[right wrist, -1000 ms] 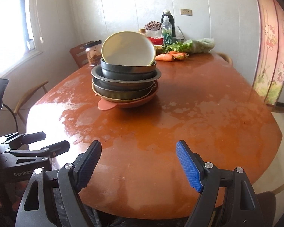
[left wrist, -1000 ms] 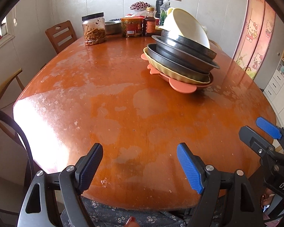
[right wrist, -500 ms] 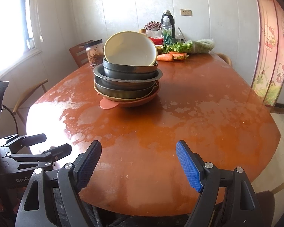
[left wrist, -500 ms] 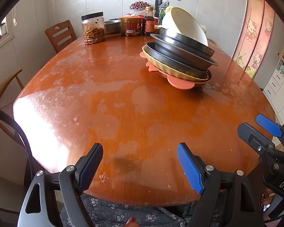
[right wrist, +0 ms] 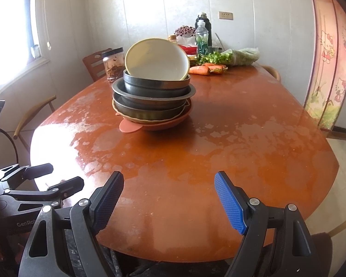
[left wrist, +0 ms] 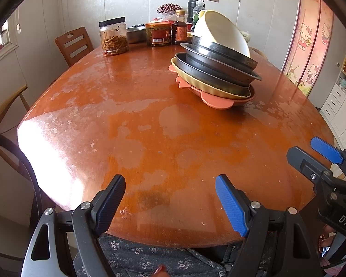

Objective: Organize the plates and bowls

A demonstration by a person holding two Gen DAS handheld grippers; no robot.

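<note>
Both hand-held grippers (left wrist: 170,198) (right wrist: 168,196) gape empty; the cream bowl (right wrist: 156,58) atop the stack (right wrist: 153,101) tilts, mouth facing them.

The left claw (left wrist: 170,202) is wide open over the tabletop (left wrist: 131,124). A pile of bowls (left wrist: 216,57) sits far away. Jars (left wrist: 113,36) stand behind it.

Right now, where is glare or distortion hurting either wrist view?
Left wrist: sunlight blows out the table's near-left edge; fisheye bends the walls. Right wrist: the window is overexposed, glare whitens the table's left side, yet the stack of dishes reads sharp.
</note>
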